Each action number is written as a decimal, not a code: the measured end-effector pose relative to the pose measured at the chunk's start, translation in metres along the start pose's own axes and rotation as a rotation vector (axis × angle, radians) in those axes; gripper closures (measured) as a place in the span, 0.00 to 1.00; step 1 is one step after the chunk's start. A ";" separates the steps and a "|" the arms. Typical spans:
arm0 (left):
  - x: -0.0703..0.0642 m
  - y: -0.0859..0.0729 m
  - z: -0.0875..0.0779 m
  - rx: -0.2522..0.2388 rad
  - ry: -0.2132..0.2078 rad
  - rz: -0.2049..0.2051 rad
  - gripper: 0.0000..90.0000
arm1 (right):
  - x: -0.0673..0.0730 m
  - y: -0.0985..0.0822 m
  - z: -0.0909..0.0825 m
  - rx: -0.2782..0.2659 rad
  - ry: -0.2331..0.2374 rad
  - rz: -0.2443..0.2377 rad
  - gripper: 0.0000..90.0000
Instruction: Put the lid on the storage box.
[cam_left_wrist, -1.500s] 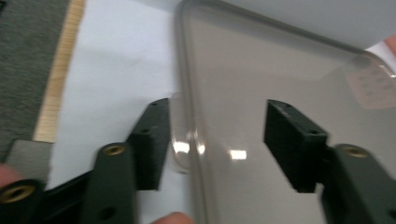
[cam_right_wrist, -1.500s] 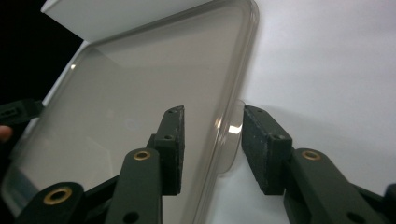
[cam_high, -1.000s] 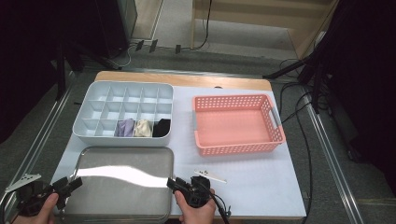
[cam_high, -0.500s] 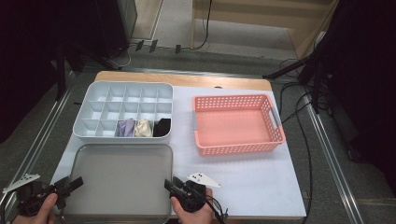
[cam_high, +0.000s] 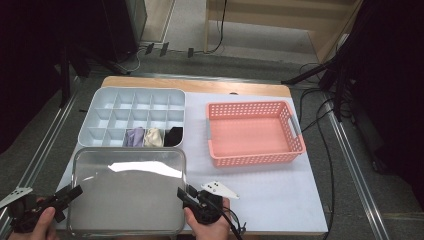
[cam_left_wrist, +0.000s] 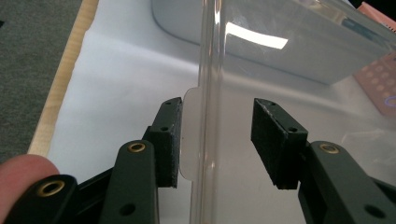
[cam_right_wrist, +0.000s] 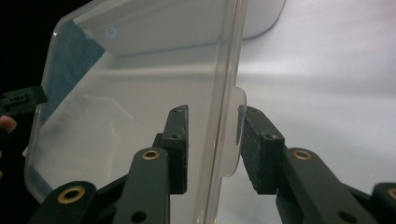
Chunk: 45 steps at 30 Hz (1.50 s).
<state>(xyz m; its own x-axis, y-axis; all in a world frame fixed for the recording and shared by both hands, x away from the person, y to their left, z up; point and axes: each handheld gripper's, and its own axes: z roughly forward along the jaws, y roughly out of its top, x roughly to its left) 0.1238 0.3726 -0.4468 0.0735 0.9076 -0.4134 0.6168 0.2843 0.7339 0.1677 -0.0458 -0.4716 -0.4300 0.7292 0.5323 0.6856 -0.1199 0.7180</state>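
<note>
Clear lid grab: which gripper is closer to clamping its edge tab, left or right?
Right, probably. The right gripper straddles the clear lid rim with one pad against the tab and a narrow gap opposite. The left gripper, jaws just been closing, straddles its rim too, with a wider gap on one side.

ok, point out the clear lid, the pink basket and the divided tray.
clear lid (cam_high: 127, 197), high view, middle of its flat top
pink basket (cam_high: 250, 159), high view, near wall
divided tray (cam_high: 131, 92), high view, far rim

high view: above, looking down | gripper views: close, along jaws | shared: clear lid (cam_high: 127, 192)
</note>
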 end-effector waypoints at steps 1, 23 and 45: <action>-0.001 0.002 0.000 0.003 -0.002 0.004 0.61 | 0.000 0.003 0.000 -0.006 0.000 -0.005 0.73; 0.010 0.031 0.035 -0.042 0.015 0.045 0.56 | 0.001 0.035 0.041 -0.014 -0.080 -0.081 0.64; 0.002 0.015 0.035 0.063 0.001 0.061 0.44 | 0.008 0.000 0.027 0.028 -0.076 -0.076 0.71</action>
<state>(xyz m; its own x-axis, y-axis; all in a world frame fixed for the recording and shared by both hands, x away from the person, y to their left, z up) 0.1604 0.3678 -0.4553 0.1114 0.9229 -0.3686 0.6592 0.2089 0.7224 0.1802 -0.0219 -0.4796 -0.4368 0.7844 0.4404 0.6692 -0.0438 0.7418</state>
